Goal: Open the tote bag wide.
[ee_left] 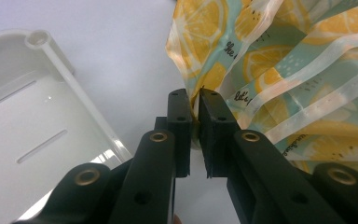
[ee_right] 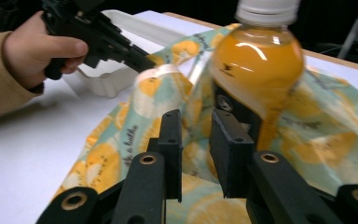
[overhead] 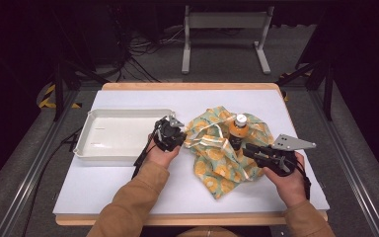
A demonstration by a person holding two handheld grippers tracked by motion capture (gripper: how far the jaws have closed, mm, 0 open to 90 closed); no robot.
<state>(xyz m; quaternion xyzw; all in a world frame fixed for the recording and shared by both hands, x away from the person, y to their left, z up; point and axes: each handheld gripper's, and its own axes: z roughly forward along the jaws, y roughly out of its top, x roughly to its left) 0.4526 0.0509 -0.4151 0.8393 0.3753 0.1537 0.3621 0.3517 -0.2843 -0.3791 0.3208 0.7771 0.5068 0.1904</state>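
- A lemon-print bag [overhead: 222, 148] lies crumpled at the middle of the white table [overhead: 128, 190], an orange drink bottle [overhead: 238, 129] standing upright in its folds with the white cap on top.
- Left of the bag, the left gripper [overhead: 173, 134] — held in the person's left hand [overhead: 160, 154] — has its jaws pinched shut on the bag's edge; the left gripper view shows a sliver of printed cloth caught between the two black pads [ee_left: 213, 126].
- Farther left of the bag, a white tray [overhead: 109, 134] sits on the table, its near corner just beside that gripper.
- Right of the bag, the right gripper [overhead: 250, 150] points toward the bottle from the person's right hand [overhead: 288, 180], a grey three-cornered plate [overhead: 292, 143] on top.
- In the right gripper view the jaws stand partly apart, with nothing pressed between them — the bottle [ee_right: 256, 70] rises just beyond the pads, slightly to one side, and the bag [ee_right: 135, 135] spreads beneath.
- That same view catches the left gripper [ee_right: 135, 57] across the bag, clamped at the cloth's far edge beside the tray [ee_right: 116, 70].
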